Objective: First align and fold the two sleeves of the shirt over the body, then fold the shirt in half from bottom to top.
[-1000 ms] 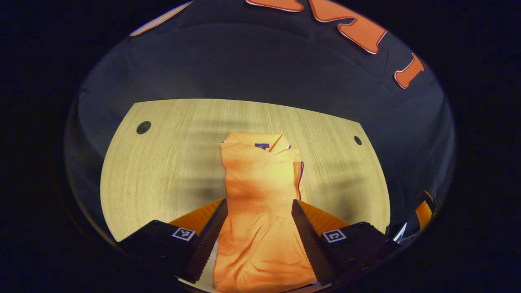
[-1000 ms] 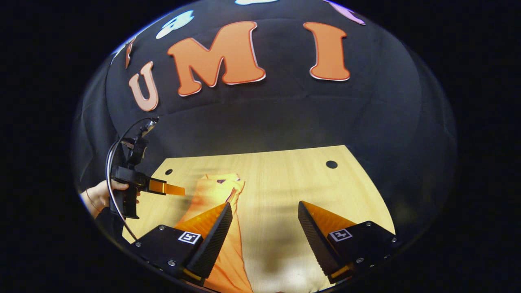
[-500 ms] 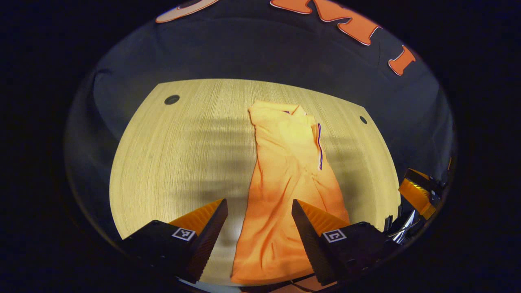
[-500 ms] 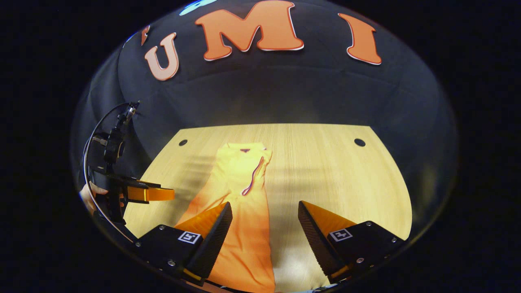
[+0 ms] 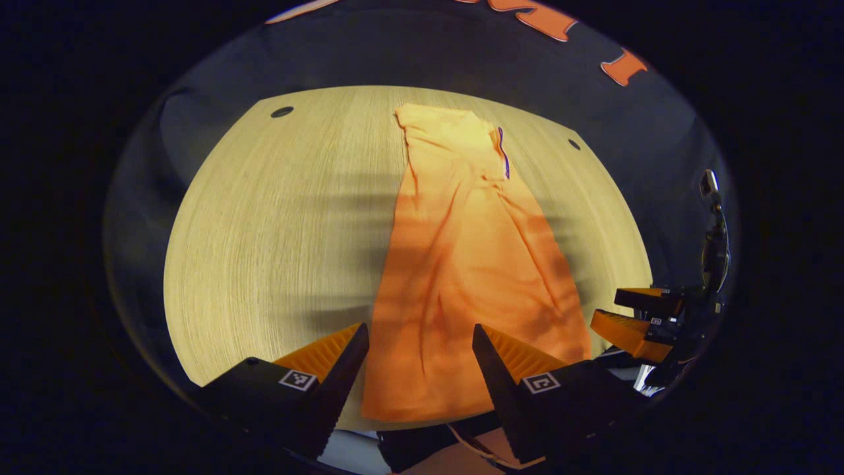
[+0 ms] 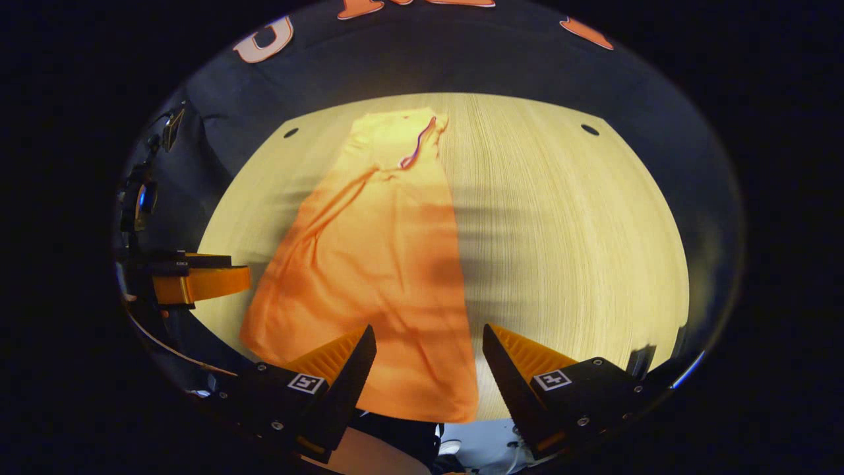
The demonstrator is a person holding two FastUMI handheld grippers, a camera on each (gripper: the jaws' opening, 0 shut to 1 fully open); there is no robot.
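Looking past our left hand-held gripper (image 5: 421,369), spread wide and holding nothing, we see the orange shirt (image 5: 461,264) flat on the counter (image 5: 264,231) ahead. Our right hand-held gripper (image 6: 428,369) is spread too. We think the shirt is soft, light and floppy, so we pinch its bottom corners.

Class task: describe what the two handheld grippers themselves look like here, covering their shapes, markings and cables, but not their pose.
Each gripper, left and right, has two wedge-shaped fingers with ridged inner faces, mounted on black blocks. Each block carries a small square black-and-white marker; screw heads show on the right gripper's blocks. In the left gripper view, thin cables show beside the other gripper.
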